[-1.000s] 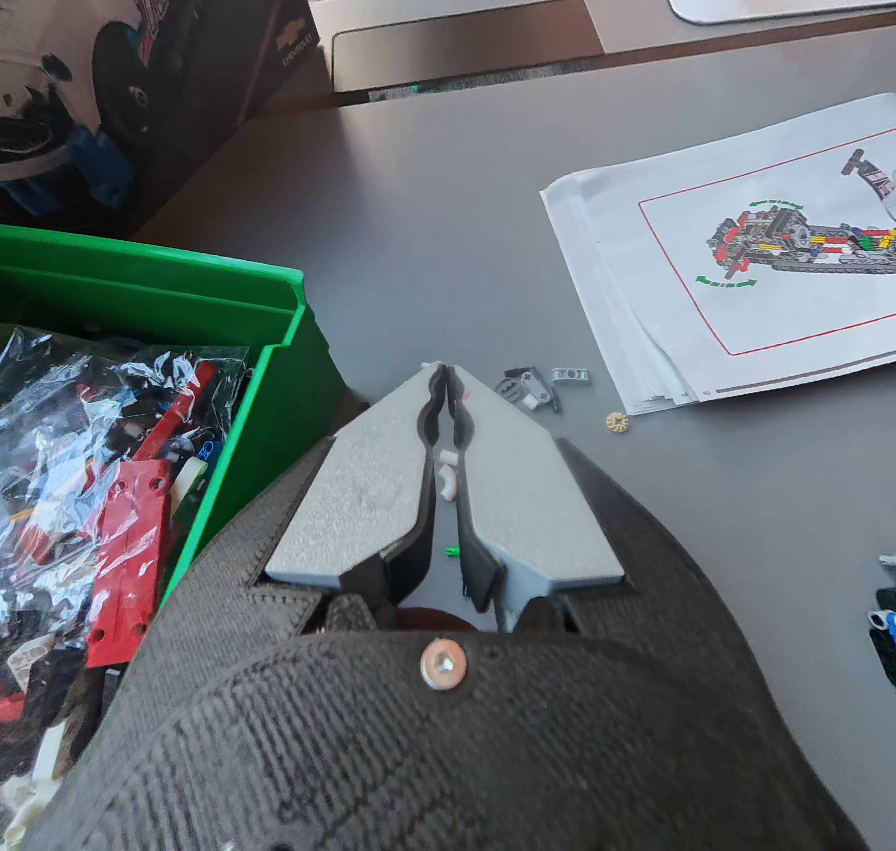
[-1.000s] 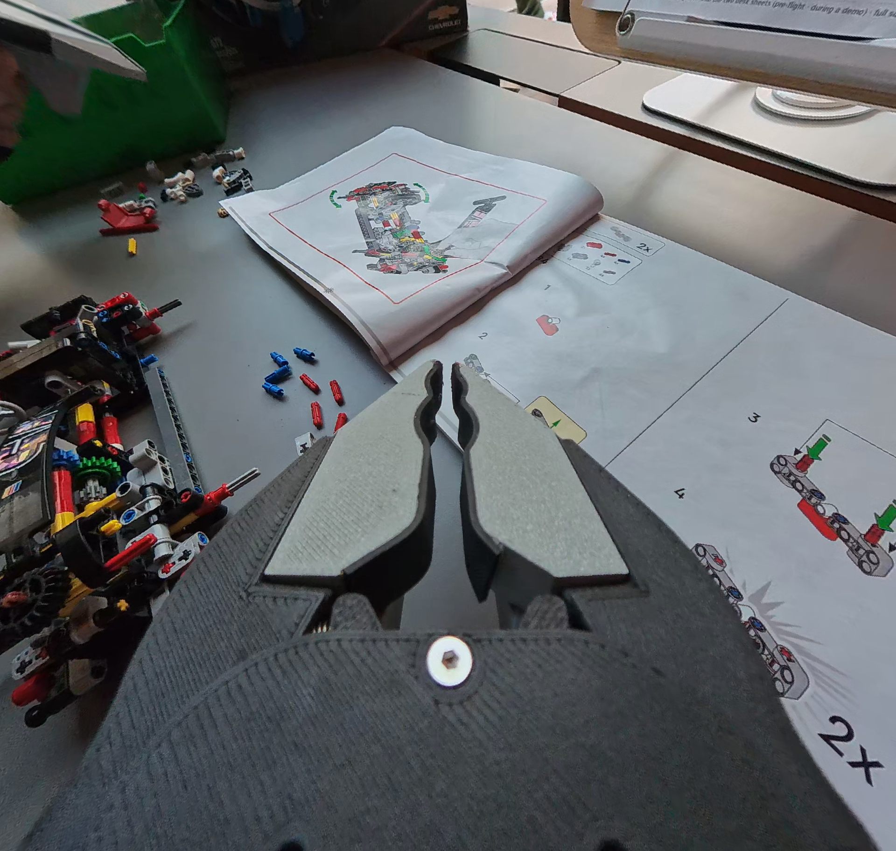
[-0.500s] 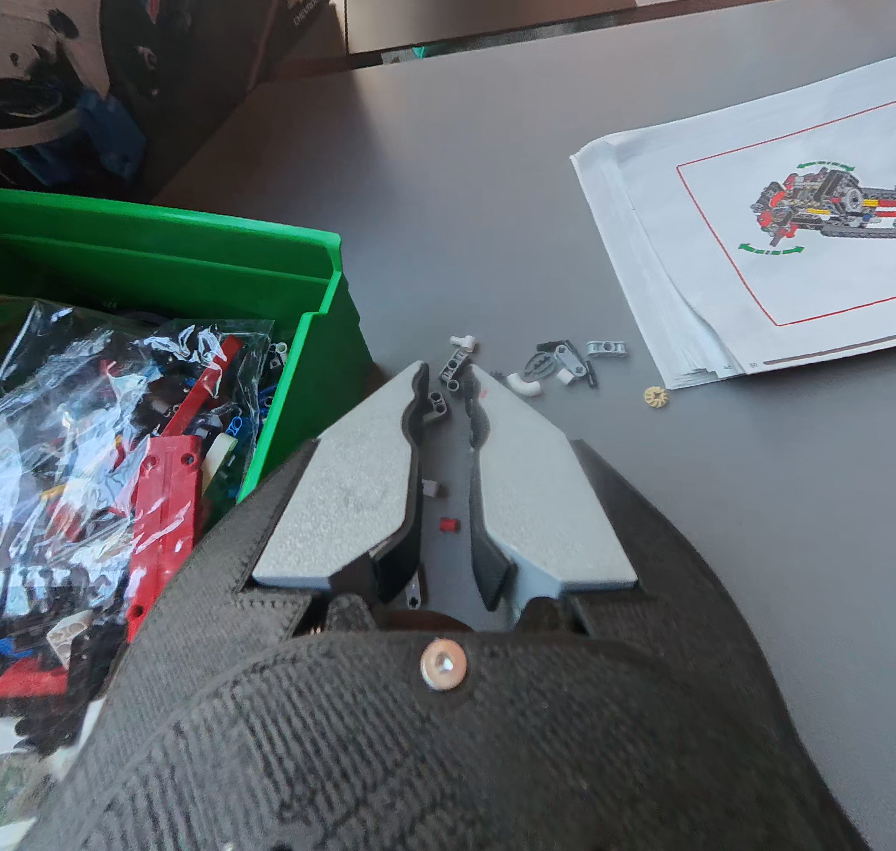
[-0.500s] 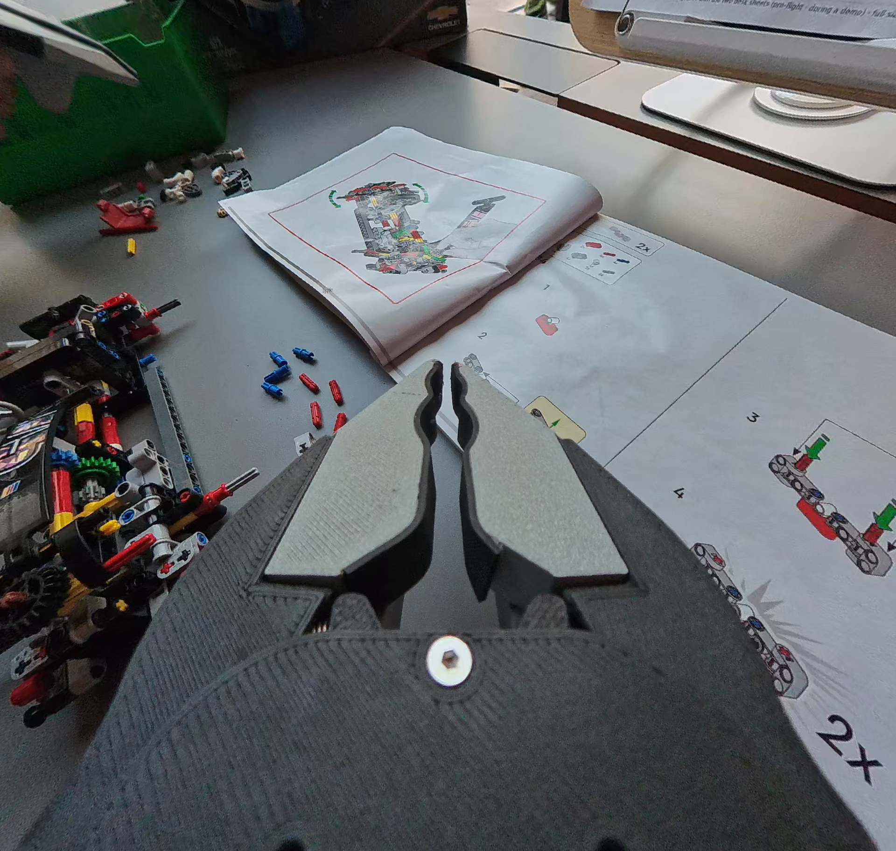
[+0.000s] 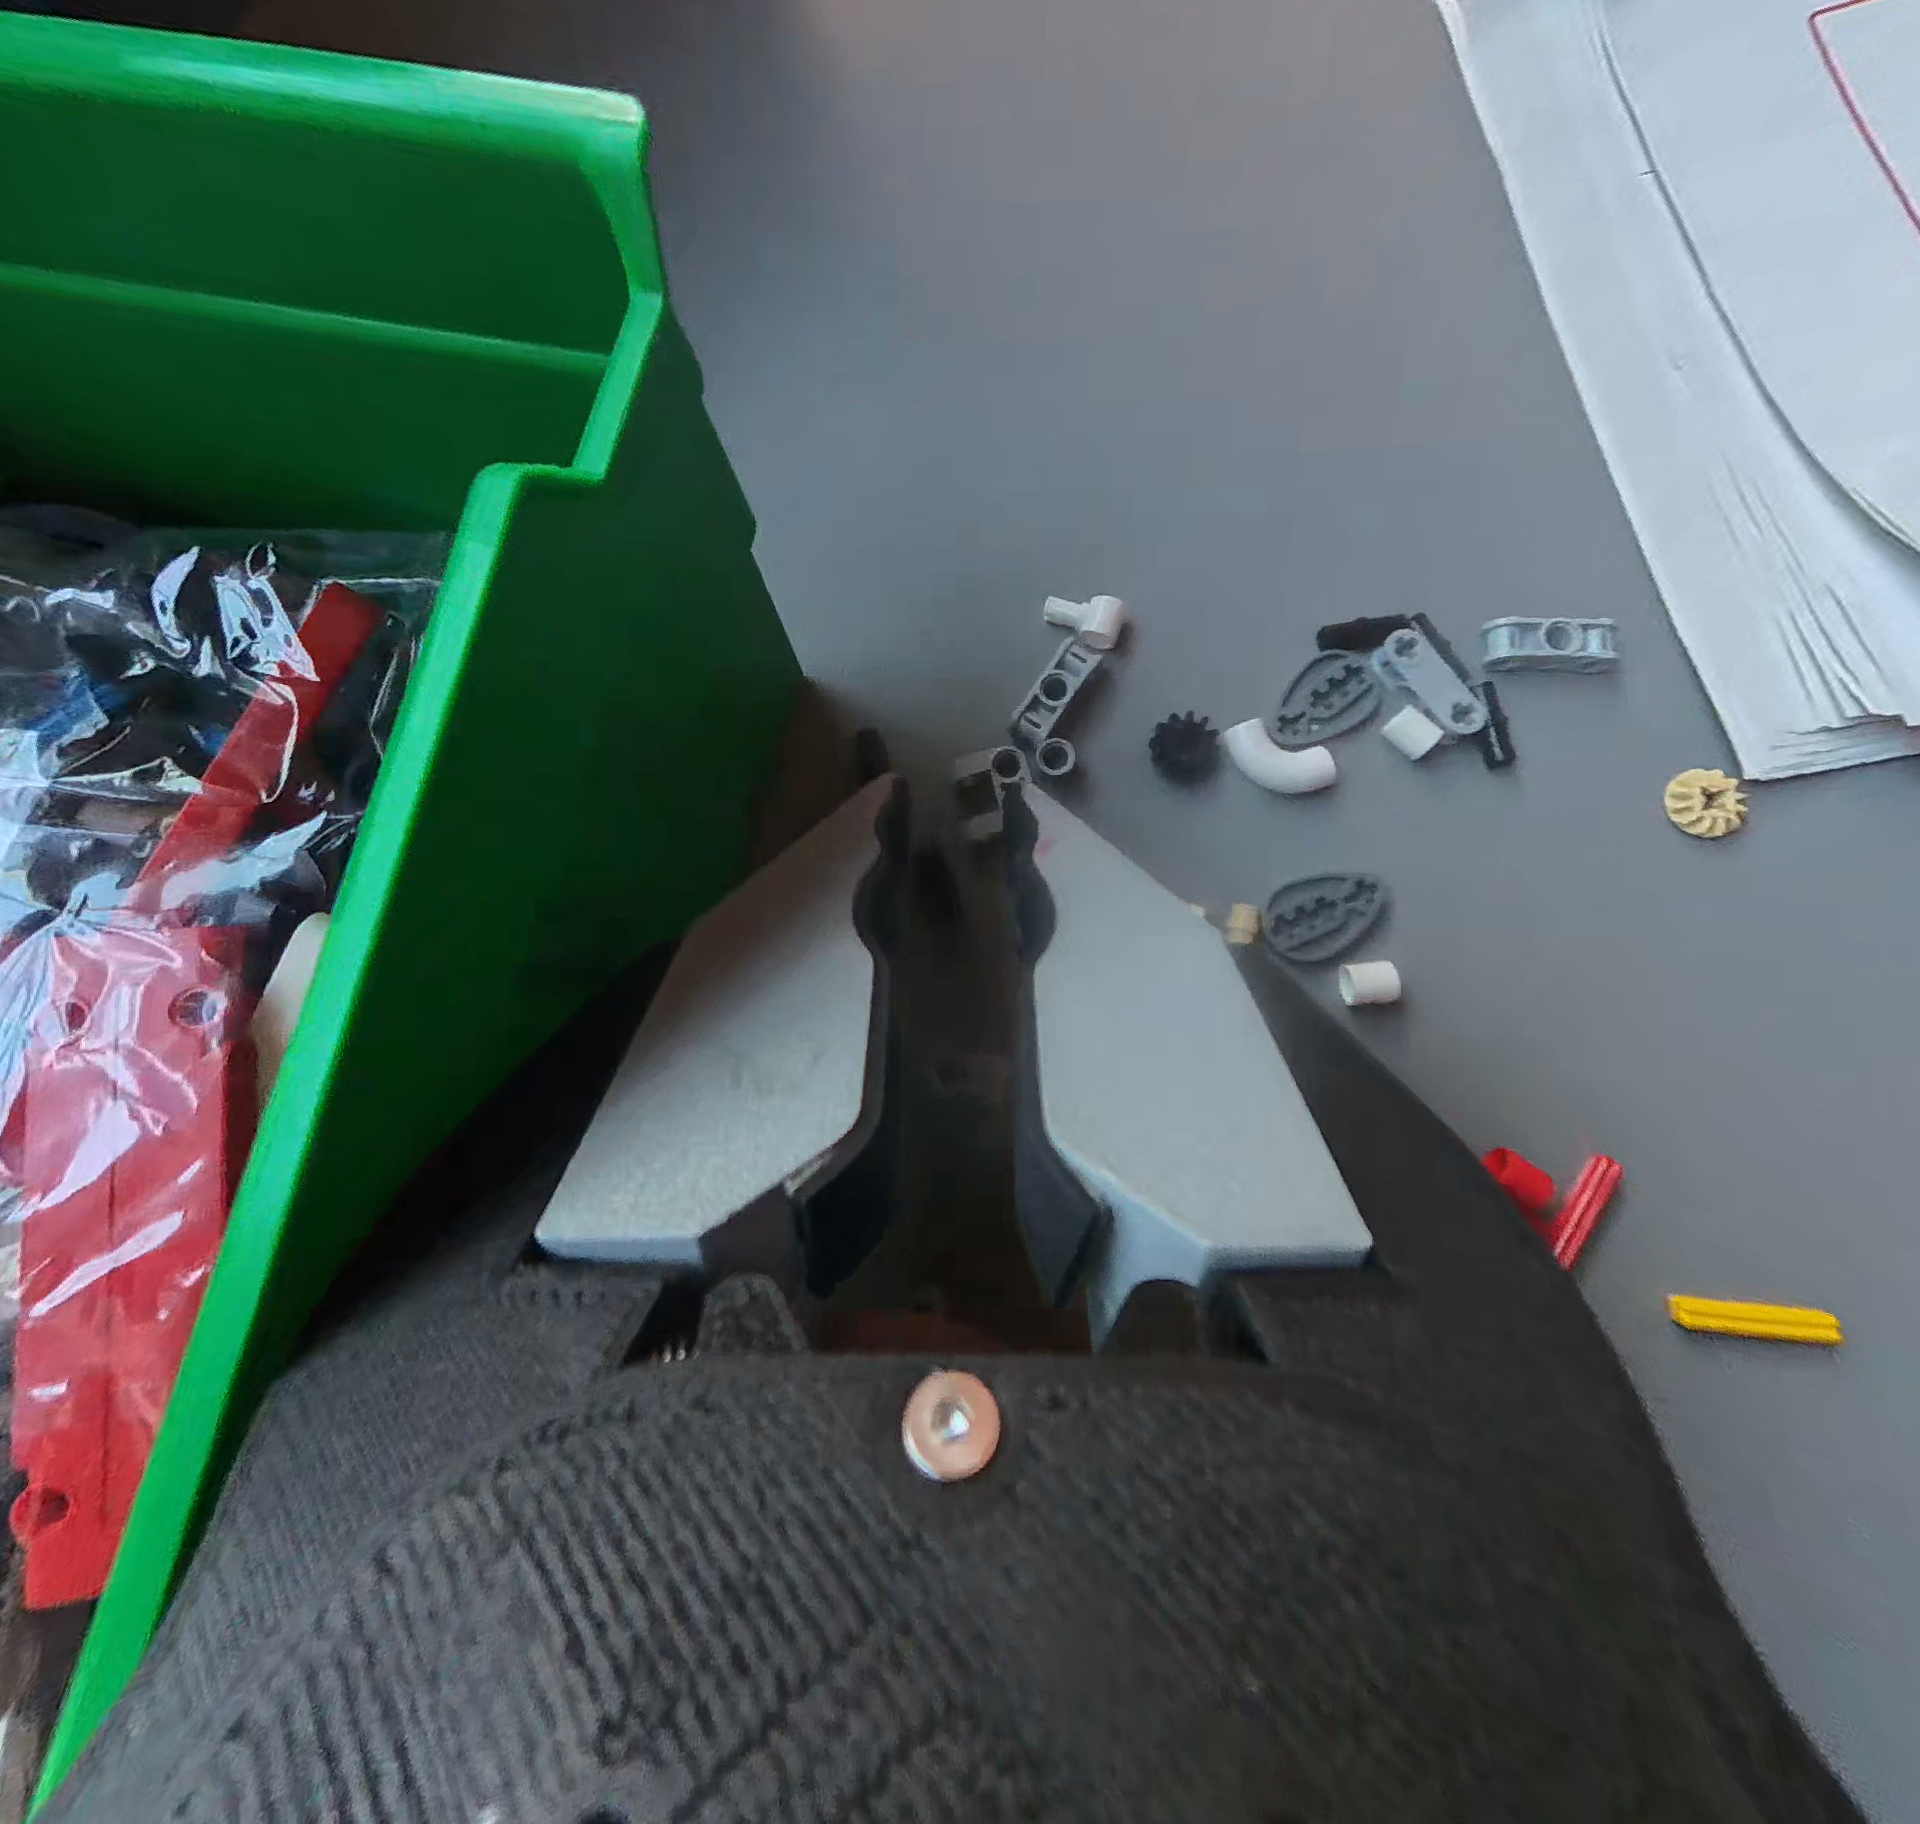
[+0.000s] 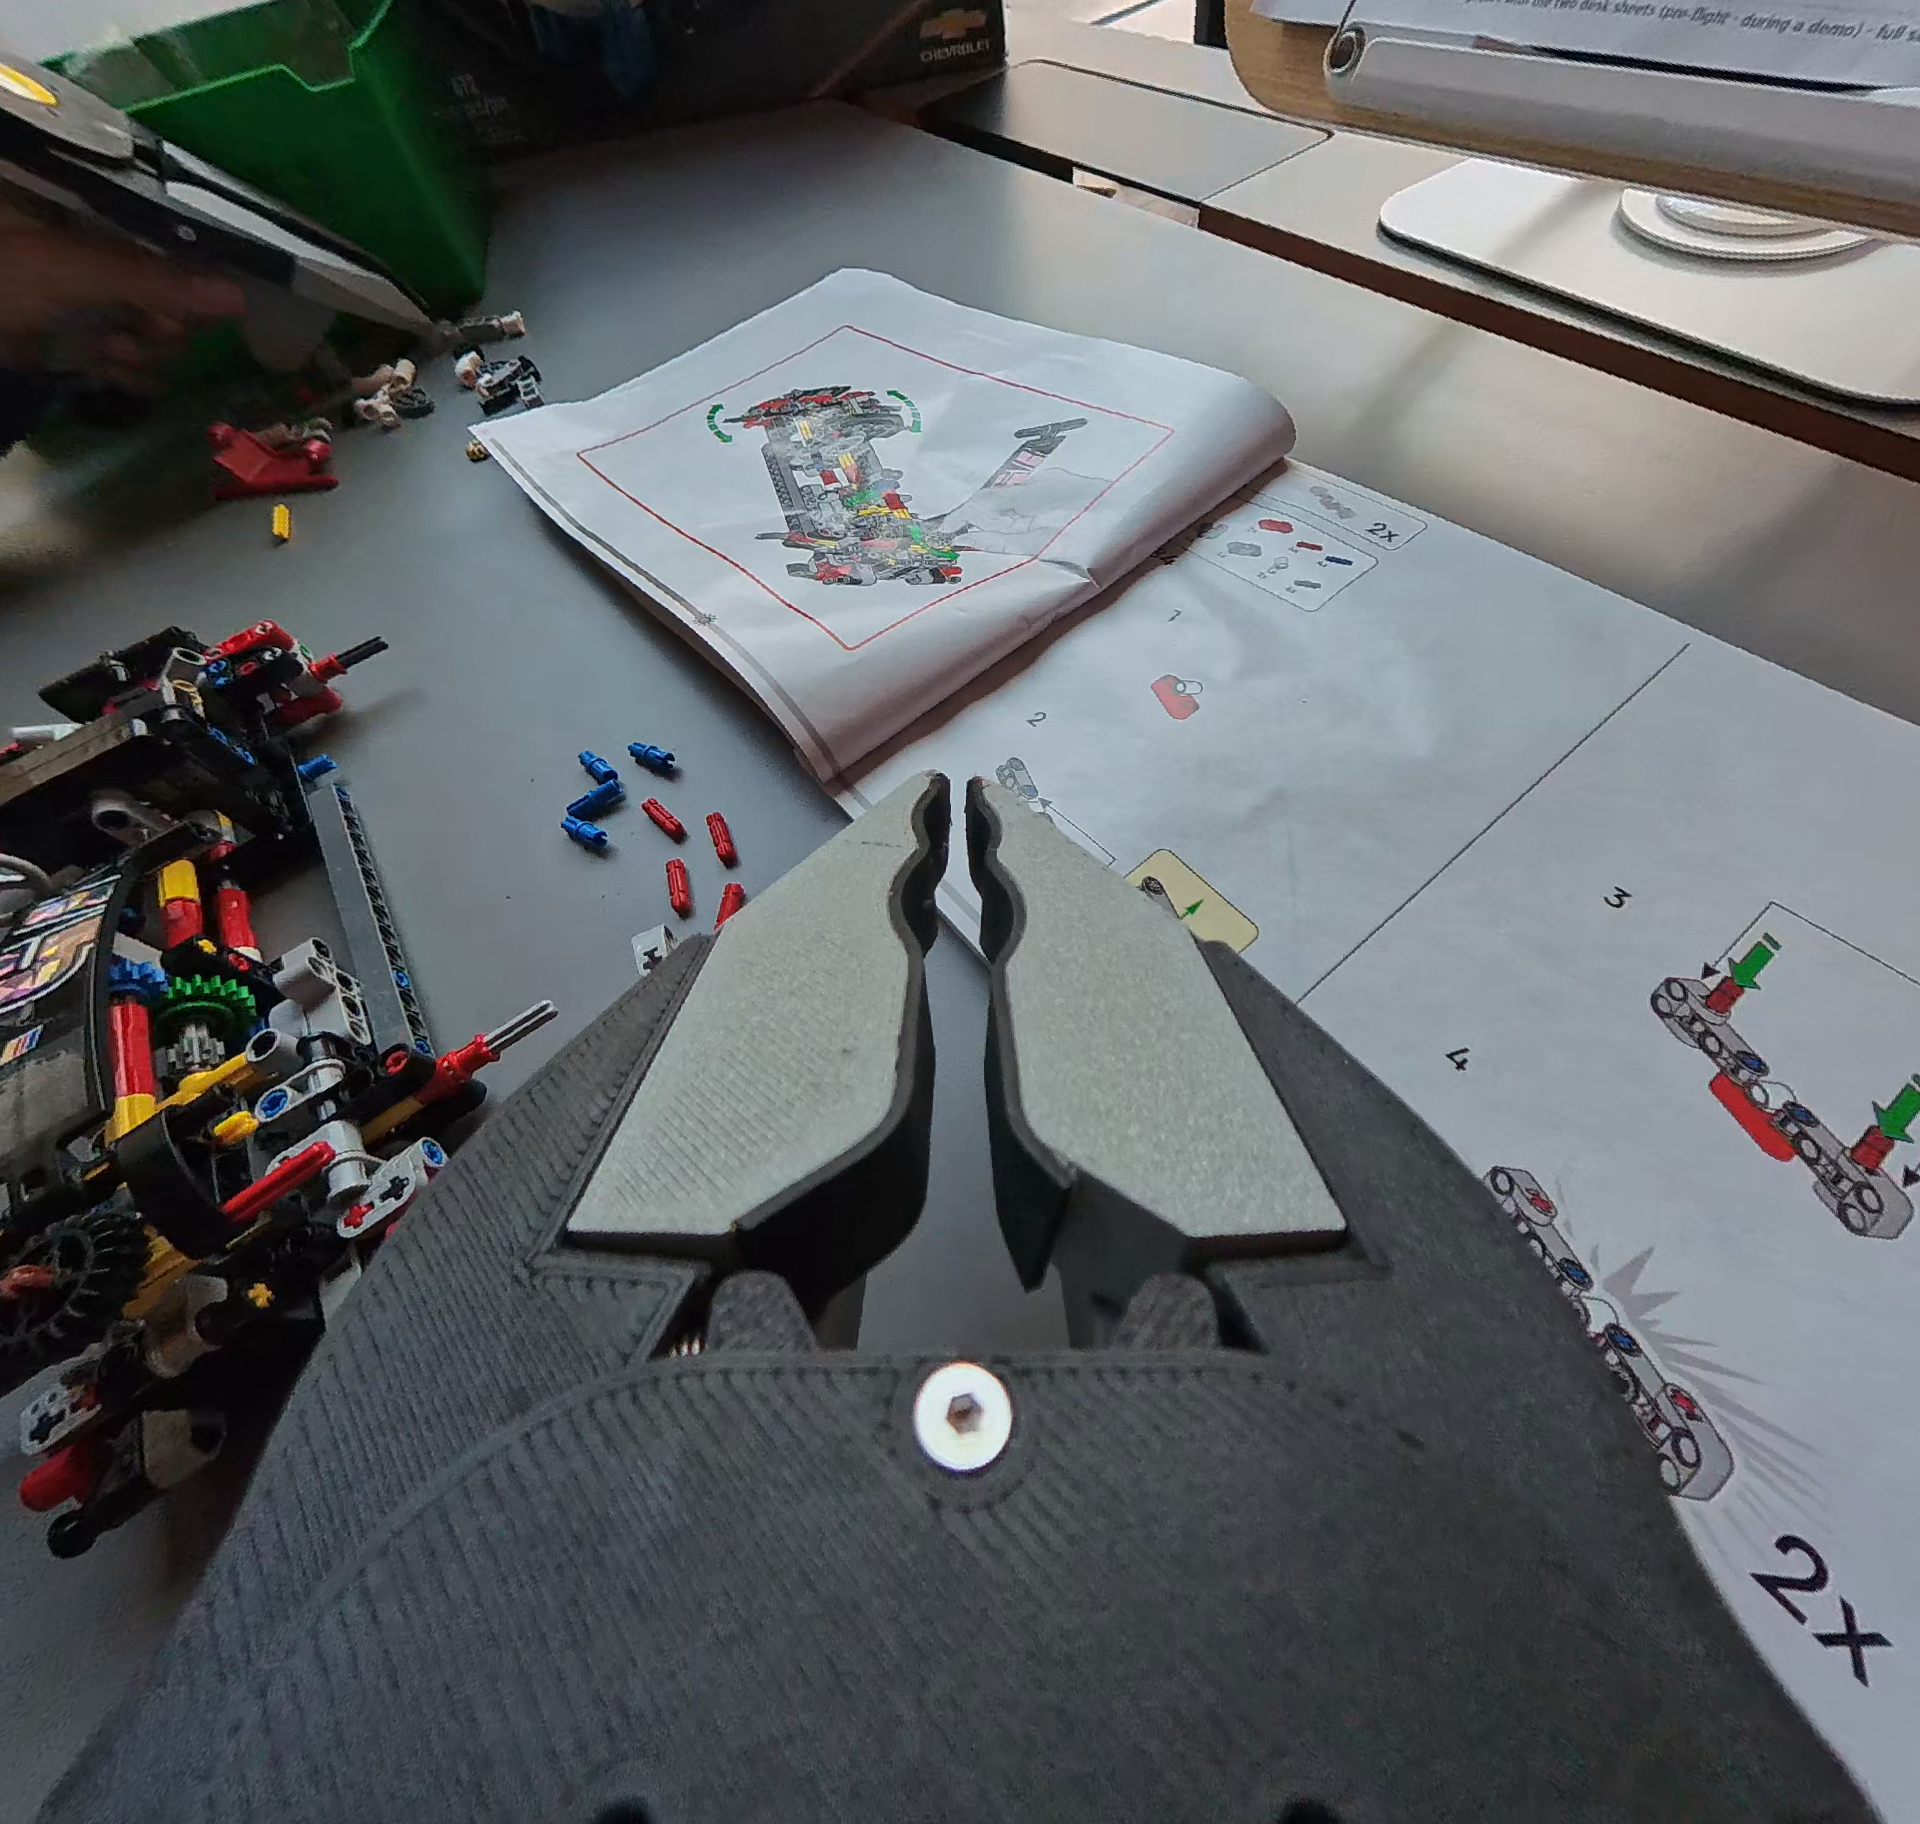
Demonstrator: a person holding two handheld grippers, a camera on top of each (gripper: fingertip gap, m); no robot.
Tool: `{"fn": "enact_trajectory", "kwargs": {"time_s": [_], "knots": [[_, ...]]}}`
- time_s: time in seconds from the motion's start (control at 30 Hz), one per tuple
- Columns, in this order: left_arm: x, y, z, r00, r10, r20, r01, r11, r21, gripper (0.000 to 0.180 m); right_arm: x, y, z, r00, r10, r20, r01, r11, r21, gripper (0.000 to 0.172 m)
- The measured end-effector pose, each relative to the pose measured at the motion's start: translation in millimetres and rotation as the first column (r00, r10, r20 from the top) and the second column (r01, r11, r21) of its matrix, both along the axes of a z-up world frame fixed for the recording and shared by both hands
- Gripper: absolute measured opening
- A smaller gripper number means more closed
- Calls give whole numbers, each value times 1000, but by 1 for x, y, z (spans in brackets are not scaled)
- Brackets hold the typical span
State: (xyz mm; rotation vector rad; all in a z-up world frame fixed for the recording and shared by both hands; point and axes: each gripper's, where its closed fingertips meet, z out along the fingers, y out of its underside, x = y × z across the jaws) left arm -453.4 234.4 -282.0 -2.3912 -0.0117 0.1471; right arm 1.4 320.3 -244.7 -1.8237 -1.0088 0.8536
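Left gripper [image 5: 954,806] dropped lower since earlier frame, jaws now parted narrowly around small grey connector [image 5: 985,779] beside green bin [image 5: 582,735]. We'd centre it before squeezing. Right gripper [image 6: 957,800] closed, empty.

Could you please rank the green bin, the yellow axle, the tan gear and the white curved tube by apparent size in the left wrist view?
1. green bin
2. yellow axle
3. white curved tube
4. tan gear

The axle and tube look close; the axle lies nearer the camera.
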Motion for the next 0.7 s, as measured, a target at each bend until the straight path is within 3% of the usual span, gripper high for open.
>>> {"fn": "enact_trajectory", "kwargs": {"time_s": [0.2,0.4,0.7], "knots": [[4,2,6,1000,-21,-4,21,1000,18,18,0,0,0,1000,2,0,-2,1000,-1,0],[5,0,-6,999,-31,-12,31,999,-29,19,0,-1,0,1000,2,2,-2,1000,3,0],[7,1,-5,997,-64,-35,64,998,-24,12,-1,-1,0,1000,6,4,-6,1000,2,0]]}}
